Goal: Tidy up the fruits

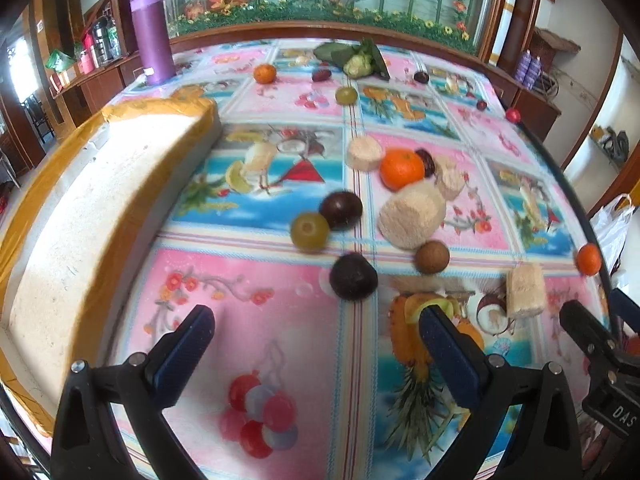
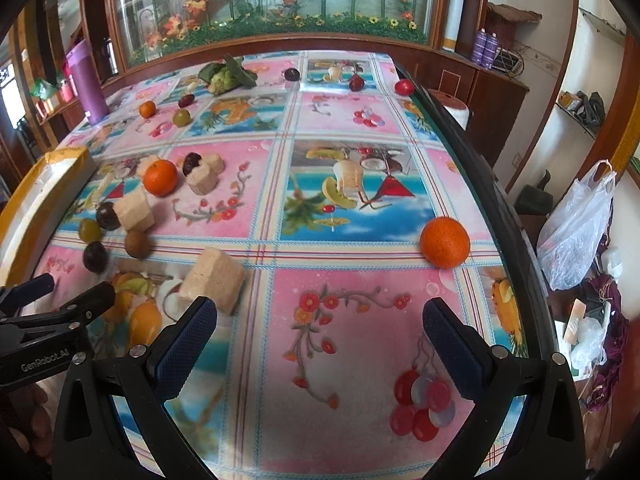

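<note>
Fruits lie scattered on a table with a fruit-print cloth (image 1: 280, 300). In the left wrist view my left gripper (image 1: 316, 344) is open and empty, just short of a dark plum (image 1: 353, 276). Beyond it lie a green fruit (image 1: 310, 231), another dark plum (image 1: 342, 210), a brown fruit (image 1: 432, 257) and an orange (image 1: 401, 169). In the right wrist view my right gripper (image 2: 320, 332) is open and empty above the cloth (image 2: 352, 200). An orange (image 2: 445, 242) lies ahead to its right near the table edge. The left gripper's fingers (image 2: 92, 300) show at left.
Several beige foam blocks (image 1: 412, 216) lie among the fruits; one (image 2: 212, 280) lies by my right gripper's left finger. A long white slab with yellow tape (image 1: 100, 200) runs along the left. A purple bottle (image 1: 152, 32) and leafy greens (image 1: 356, 60) stand at the back. More small fruits (image 2: 404, 87) lie far back.
</note>
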`<state>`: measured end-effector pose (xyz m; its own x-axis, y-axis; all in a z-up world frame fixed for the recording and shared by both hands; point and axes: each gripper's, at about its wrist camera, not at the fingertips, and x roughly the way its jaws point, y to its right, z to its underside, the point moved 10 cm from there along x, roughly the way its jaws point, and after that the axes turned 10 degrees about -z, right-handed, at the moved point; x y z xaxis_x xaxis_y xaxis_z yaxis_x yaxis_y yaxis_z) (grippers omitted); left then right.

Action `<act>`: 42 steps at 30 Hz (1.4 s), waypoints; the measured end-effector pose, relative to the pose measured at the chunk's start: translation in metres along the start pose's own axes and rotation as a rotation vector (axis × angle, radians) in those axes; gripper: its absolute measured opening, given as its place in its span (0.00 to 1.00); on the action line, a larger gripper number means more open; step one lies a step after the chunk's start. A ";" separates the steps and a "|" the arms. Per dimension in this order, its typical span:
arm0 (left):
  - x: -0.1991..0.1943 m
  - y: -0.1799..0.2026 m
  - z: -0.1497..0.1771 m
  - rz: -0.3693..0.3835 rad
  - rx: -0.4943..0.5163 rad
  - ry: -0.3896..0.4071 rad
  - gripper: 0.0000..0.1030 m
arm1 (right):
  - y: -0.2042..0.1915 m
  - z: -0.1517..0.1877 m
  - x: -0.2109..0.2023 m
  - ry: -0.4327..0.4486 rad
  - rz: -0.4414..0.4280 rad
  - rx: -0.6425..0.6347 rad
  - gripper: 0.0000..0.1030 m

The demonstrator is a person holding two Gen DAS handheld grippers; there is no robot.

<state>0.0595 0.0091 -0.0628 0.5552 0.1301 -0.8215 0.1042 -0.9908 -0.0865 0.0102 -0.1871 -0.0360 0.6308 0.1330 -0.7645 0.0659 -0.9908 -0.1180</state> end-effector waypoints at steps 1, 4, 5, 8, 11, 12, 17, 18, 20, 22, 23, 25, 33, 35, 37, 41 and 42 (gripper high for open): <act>-0.004 -0.003 -0.004 0.005 -0.008 0.013 1.00 | -0.003 -0.002 -0.005 0.007 0.001 -0.006 1.00; -0.016 -0.012 -0.013 0.014 -0.019 0.045 1.00 | -0.014 -0.007 -0.014 0.014 -0.017 0.010 1.00; -0.020 -0.016 -0.015 0.013 -0.020 0.058 1.00 | -0.016 -0.008 -0.018 0.021 -0.024 0.023 1.00; -0.030 -0.022 -0.017 0.017 -0.024 0.088 1.00 | -0.022 -0.008 -0.024 0.020 -0.018 0.020 1.00; -0.041 -0.030 -0.016 0.011 -0.018 0.120 1.00 | -0.026 -0.009 -0.031 0.028 0.006 0.001 1.00; -0.045 -0.032 -0.016 0.010 -0.019 0.132 1.00 | -0.026 -0.010 -0.034 0.039 0.009 0.002 1.00; -0.057 -0.033 -0.020 0.007 -0.006 0.183 1.00 | -0.031 -0.012 -0.043 0.071 0.010 0.001 1.00; -0.058 -0.033 -0.021 0.009 -0.004 0.186 1.00 | -0.032 -0.012 -0.044 0.076 0.011 -0.001 1.00; -0.061 -0.033 -0.021 0.014 -0.001 0.195 1.00 | -0.036 -0.012 -0.045 0.081 0.014 -0.009 1.00; -0.064 -0.033 -0.021 0.016 0.003 0.205 1.00 | -0.039 -0.011 -0.046 0.085 0.017 -0.022 1.00; -0.065 -0.033 -0.022 0.016 0.005 0.211 1.00 | -0.040 -0.011 -0.047 0.085 0.019 -0.027 1.00; -0.068 -0.034 -0.023 0.017 0.005 0.220 1.00 | -0.042 -0.011 -0.047 0.085 0.020 -0.033 1.00; -0.071 -0.034 -0.024 0.023 0.006 0.233 1.00 | -0.043 -0.008 -0.046 0.078 0.023 -0.025 1.00; -0.071 -0.034 -0.024 0.027 0.005 0.234 1.00 | -0.043 -0.008 -0.046 0.079 0.024 -0.025 1.00; -0.072 -0.035 -0.024 0.028 0.005 0.234 1.00 | -0.043 -0.007 -0.046 0.078 0.024 -0.027 1.00; -0.072 -0.035 -0.024 0.029 0.007 0.237 1.00 | -0.043 -0.007 -0.046 0.075 0.026 -0.027 1.00; -0.072 -0.035 -0.023 0.029 0.007 0.236 1.00 | -0.043 -0.006 -0.046 0.074 0.026 -0.027 1.00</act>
<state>0.0349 0.0351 0.0128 0.7358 0.1057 -0.6689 0.0796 -0.9944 -0.0696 -0.0168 -0.1509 0.0083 0.6876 0.1064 -0.7182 0.0693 -0.9943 -0.0810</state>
